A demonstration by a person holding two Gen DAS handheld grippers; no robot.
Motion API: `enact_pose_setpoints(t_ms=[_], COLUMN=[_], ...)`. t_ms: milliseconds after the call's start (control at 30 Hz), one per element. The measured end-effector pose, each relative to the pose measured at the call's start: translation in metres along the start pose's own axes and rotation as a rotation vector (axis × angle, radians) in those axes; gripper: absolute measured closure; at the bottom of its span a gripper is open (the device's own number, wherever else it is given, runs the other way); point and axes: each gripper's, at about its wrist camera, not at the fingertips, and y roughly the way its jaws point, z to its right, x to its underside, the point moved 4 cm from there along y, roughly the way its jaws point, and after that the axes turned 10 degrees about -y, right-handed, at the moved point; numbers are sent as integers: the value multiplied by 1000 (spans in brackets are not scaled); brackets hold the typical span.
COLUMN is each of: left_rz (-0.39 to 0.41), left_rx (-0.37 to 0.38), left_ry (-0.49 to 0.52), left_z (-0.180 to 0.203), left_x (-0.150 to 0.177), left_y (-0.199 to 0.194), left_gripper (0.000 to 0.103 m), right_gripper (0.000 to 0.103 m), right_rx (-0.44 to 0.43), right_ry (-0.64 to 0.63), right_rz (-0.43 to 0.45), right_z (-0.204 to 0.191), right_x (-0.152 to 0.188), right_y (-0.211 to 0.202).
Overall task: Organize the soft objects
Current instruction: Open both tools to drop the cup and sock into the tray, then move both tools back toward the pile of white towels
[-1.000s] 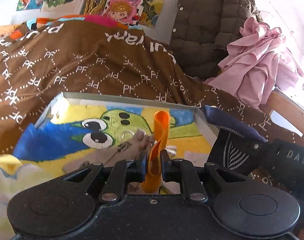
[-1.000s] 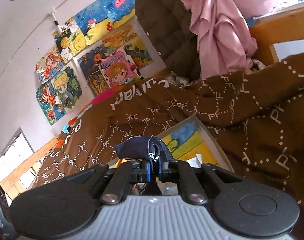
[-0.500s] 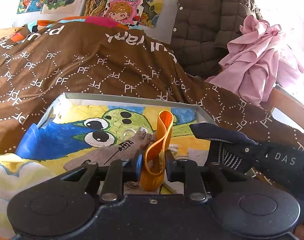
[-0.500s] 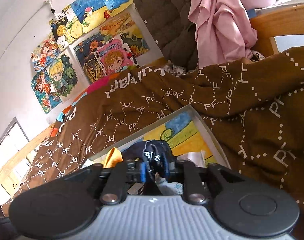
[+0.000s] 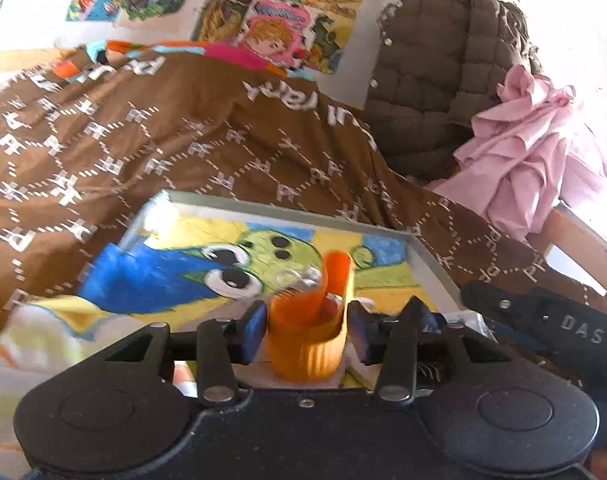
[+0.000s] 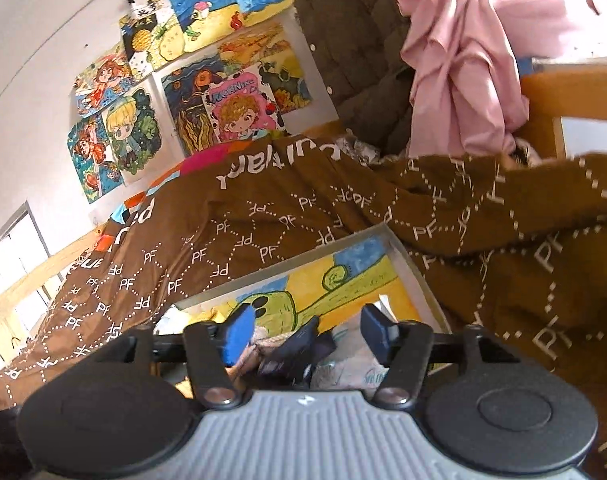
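Over the shallow cartoon-printed box [image 5: 431, 258] on the bed, your left hand-held gripper [image 5: 307, 320] stands spread around the orange ribbed sock [image 5: 309, 344]; your right hand-held gripper [image 6: 303, 330] is released above the navy sock [image 6: 299, 346]. Drop-off appears underway; next, lift clear.

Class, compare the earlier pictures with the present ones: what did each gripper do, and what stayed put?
Both grippers opened. The left gripper released the orange band, which now sits loose between its fingers. The right gripper dropped the dark sock into the box. The box and brown blanket stayed put.
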Motion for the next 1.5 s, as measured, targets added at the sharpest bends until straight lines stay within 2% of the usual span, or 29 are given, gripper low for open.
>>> enact_pose_setpoints(t_ms=[67,200,367,400,533,700,967,1267,1500], left_rz=[21,68,132,151,192,239,249,267,235], left_rx=[-14,-38,-77,-84,-125,-223,-301,-319,-352], left_ry=[-8,6,56,64,104,169,240,262,258], left_z=[-2,-2,6,7,11,15,11,-17,-58], left_x=[-6,-19,-31,-33,-40,-47,-44,-37,-24], left_y=[-10,-32,-68,-77,-112,-159,-223,-271,-288], left_gripper=[36,27,4,3,2,1,1,1,1], right_gripper=[31,21,11,9,5,1,0,0,0], right_rx=[11,17,23,23,45,44,34,9,-9], right_ry=[-17,-33,-66,-81,-118,-134,-208,-249,-298], right_rz=[4,7,27,31,50,62,93,74,38], right_z=[-2,-8,-16,-19,-29,-42,-85,-132,-163], right_x=[-3,-9,-20,-22,-32,-38,-35,-4,29], right_y=[-6,-19,-41,-46,-73,-112,-168,-203,-220])
